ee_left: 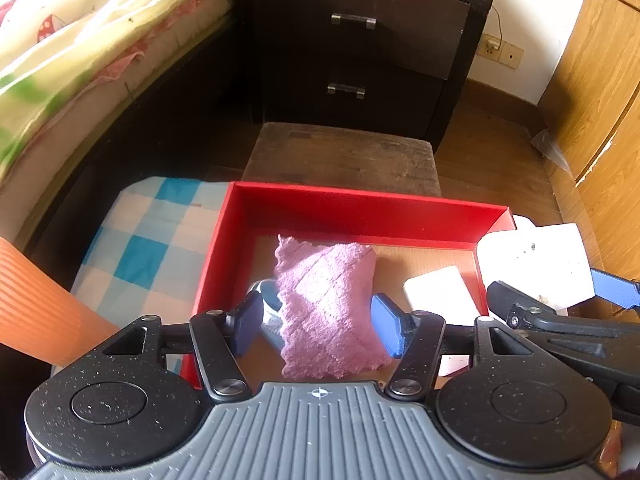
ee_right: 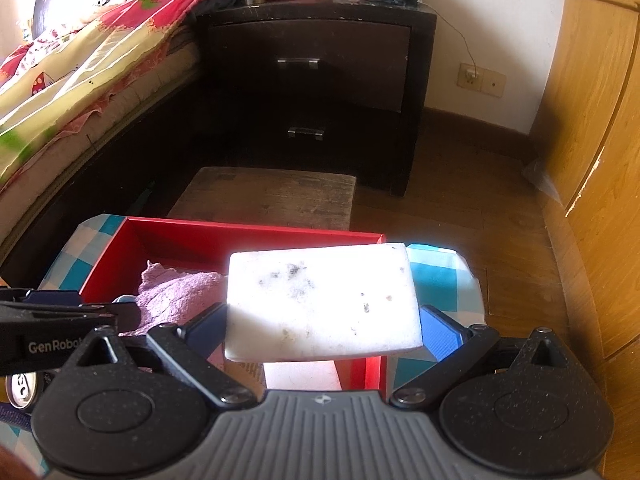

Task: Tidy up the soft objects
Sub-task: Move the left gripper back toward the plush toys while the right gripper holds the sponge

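A red box (ee_left: 400, 208) sits on a blue-and-white checked cloth (ee_left: 140, 240). My left gripper (ee_left: 320, 322) is shut on a purple knitted cloth (ee_left: 328, 304) and holds it over the box. A white sponge (ee_left: 436, 292) lies in the box at the right. My right gripper (ee_right: 322, 330) is shut on a larger, dirty white sponge (ee_right: 324, 300) and holds it above the box's right side (ee_right: 360, 372). That sponge also shows in the left wrist view (ee_left: 536, 264), with the right gripper's blue fingers (ee_left: 616, 288). The purple cloth shows in the right wrist view (ee_right: 176, 292).
A worn wooden stool (ee_left: 344, 156) stands behind the box. A dark nightstand (ee_left: 360, 48) is further back, a bed (ee_left: 80, 60) to the left, wooden wardrobe doors (ee_left: 600, 100) to the right. An orange ribbed mat (ee_left: 36, 300) is at left. A can (ee_right: 20, 388) is at lower left.
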`<state>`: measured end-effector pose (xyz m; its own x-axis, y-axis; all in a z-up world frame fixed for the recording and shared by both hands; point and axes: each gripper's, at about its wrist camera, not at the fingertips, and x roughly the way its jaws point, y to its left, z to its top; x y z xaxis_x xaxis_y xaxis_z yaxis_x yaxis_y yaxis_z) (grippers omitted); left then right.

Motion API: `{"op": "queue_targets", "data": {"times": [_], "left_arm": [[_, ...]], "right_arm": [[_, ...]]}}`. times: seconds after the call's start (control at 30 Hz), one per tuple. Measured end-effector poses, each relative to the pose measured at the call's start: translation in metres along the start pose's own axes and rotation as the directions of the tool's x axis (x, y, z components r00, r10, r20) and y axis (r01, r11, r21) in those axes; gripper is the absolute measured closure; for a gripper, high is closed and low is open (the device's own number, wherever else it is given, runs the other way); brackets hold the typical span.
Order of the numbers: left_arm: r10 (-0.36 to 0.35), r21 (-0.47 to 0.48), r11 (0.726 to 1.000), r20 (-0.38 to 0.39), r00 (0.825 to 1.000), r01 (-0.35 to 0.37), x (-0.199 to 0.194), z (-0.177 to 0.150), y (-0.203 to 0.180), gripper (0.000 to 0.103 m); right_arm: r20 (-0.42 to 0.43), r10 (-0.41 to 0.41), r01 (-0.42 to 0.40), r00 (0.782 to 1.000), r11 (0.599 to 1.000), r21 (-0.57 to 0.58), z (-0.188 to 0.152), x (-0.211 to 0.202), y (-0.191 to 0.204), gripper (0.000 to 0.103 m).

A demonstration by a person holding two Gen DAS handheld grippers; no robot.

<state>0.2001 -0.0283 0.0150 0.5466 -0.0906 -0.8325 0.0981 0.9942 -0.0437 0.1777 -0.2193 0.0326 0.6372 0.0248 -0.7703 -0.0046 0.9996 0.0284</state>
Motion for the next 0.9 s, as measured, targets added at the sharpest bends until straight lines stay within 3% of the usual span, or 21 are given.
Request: {"op": "queue_targets", "data": {"times": [0.57,0.9], "left_arm": [[-0.05,-0.067,0.997,-0.006,0.999,0.049,-0.019,-0.016,0.018,0.035],[-0.074,-0.04,0.997,-0.022,0.997,0.073,-0.033,-0.042,0.022,0.033]], "right_arm": [[0.037,-0.014,0.015,0.999,1.0,-0.018,-0.01,-0.021,-0.002,0.023],[0.039,0.004,-0.003,0.999,0.999,-0.036,-0.025,-0.038,0.003,0.023]]}}
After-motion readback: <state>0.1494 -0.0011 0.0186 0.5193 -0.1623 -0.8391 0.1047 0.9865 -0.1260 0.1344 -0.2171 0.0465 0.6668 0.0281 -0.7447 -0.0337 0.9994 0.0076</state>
